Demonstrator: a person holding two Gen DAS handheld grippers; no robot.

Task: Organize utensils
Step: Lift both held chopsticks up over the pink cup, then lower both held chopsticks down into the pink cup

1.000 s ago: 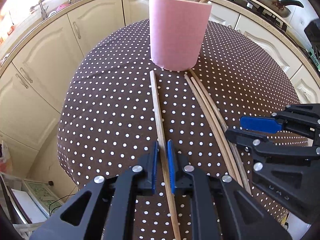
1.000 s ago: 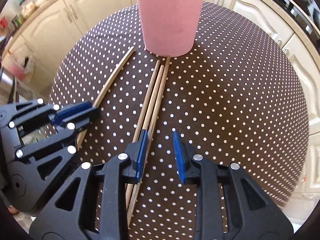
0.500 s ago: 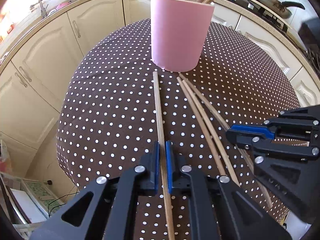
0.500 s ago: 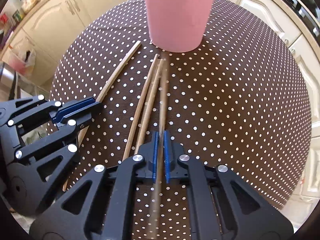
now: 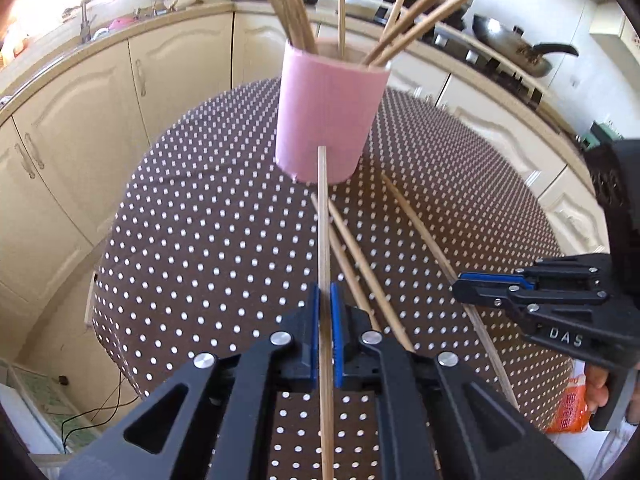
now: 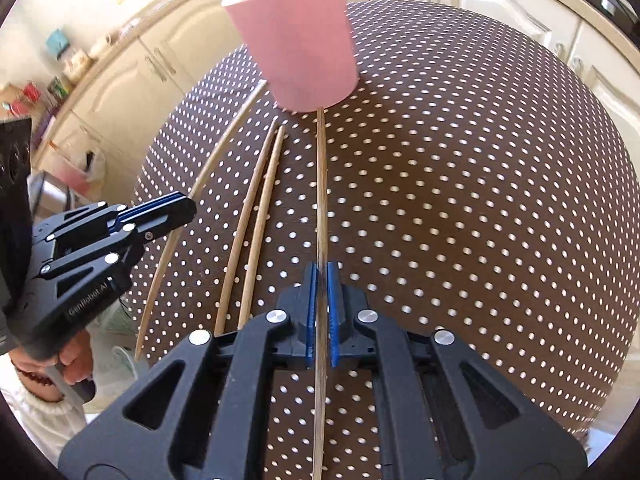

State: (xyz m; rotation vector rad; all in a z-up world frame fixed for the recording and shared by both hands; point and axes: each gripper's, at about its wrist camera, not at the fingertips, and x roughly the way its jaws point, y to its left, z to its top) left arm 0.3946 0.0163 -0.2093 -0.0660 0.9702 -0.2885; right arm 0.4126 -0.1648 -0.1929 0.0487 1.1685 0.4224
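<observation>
A pink cup [image 5: 330, 120] [image 6: 300, 40] holding several wooden chopsticks stands at the far side of the brown dotted table [image 5: 200, 240] [image 6: 480, 200]. My left gripper [image 5: 324, 292] [image 6: 184, 206] is shut on one chopstick [image 5: 322, 220] [image 6: 224, 152], whose far tip is raised in front of the cup. A second chopstick [image 6: 320, 184] [image 5: 416, 224] is clamped in my right gripper [image 6: 321, 270] [image 5: 460, 284], which is shut, and it points at the cup's base. Two loose chopsticks [image 5: 363, 262] [image 6: 263, 216] lie side by side on the cloth between the grippers.
Cream kitchen cabinets [image 5: 80, 120] curve round behind the table. A dark pan [image 5: 516, 52] sits on the stove at the back right. An orange bag [image 5: 568, 404] lies below the table's right edge. A person's hand [image 6: 76, 364] holds the left gripper's handle.
The right gripper shut on one of the three grouped chopsticks and drew it right, away from the other two. The left gripper tilted up, raising its chopstick's tip in front of the cup.
</observation>
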